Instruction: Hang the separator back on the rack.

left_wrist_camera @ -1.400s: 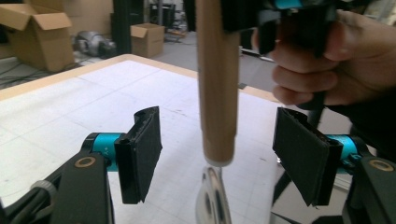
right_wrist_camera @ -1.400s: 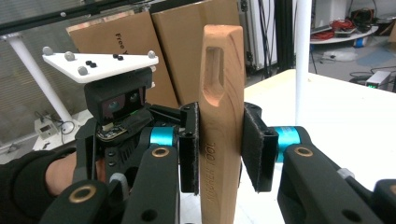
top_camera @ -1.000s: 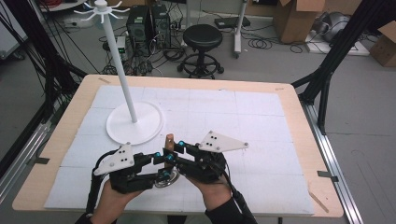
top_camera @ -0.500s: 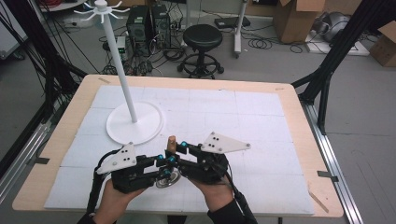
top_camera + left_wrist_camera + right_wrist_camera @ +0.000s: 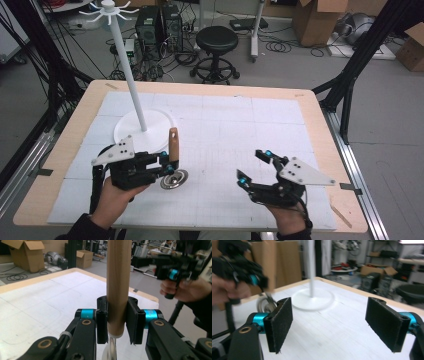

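Note:
A utensil with a wooden handle and a round metal head stands upright near the table's front left. My left gripper is shut on the handle's lower end. In the left gripper view the handle rises between the pads, with a metal shaft below. My right gripper hovers over the mat at the front right, apart from the utensil. Its jaws have just been opening and hold nothing, and its pads stand wide apart in the right gripper view. A white hanging stand rises behind the left gripper.
The stand's round white base lies just behind the left gripper, with hooks at the pole's top. A white mat covers the wooden table. A black stool and boxes stand on the floor beyond.
My right gripper has opened, let go of the utensil and swung away to the right. The left gripper keeps the handle and has shifted slightly left.

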The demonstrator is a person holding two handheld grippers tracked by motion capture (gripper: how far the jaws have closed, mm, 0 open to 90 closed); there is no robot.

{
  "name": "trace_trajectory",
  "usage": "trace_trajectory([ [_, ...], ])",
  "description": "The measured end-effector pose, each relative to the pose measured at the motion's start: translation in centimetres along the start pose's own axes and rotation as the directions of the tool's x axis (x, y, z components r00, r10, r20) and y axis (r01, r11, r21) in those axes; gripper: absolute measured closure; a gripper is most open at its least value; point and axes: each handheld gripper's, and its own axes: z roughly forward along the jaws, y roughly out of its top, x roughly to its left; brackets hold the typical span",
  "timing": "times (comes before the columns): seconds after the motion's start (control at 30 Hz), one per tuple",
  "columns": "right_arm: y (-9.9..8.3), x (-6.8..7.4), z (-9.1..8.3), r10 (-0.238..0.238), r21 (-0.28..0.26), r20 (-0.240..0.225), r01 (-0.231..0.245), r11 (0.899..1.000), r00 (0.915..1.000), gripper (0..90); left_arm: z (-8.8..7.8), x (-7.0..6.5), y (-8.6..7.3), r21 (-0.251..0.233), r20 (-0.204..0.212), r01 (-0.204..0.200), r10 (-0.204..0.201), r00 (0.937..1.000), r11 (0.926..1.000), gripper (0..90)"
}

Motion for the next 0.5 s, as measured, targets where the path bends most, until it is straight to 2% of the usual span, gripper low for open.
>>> trace_trajectory([
  [0.1, -1.2, -1.5, -1.2, 0.017, 0.012, 0.035, -0.018, 1.000, 0.9992, 17.8, -0.1, 1.1, 1.4, -0.008, -0.017, 0.011, -0.012, 0.9998, 0.9999, 72.6],
  [0.17, -1.9, -2.2, -1.8, 0.023, 0.017, 0.060, -0.025, 1.000, 0.9979, 17.0, -0.1, 1.8, 2.3, 0.004, -0.043, 0.002, -0.002, 0.9991, 1.0000, 72.6],
  [0.27, -2.5, -3.1, -2.2, 0.047, 0.024, 0.082, -0.049, 0.998, 0.9955, 16.7, -0.1, 2.9, 3.8, -0.007, -0.077, 0.000, -0.001, 0.9970, 1.0000, 72.6],
  [0.43, -2.9, -3.6, -2.2, 0.065, 0.033, 0.093, -0.069, 0.997, 0.9936, 16.7, -0.2, 4.3, 6.5, -0.024, -0.129, -0.015, 0.012, 0.9916, 0.9996, 72.6],
  [0.5, -3.0, -3.7, -2.2, 0.067, 0.034, 0.094, -0.070, 0.997, 0.9933, 16.7, -0.3, 4.9, 7.7, -0.033, -0.148, -0.010, 0.005, 0.9889, 0.9994, 72.6],
])
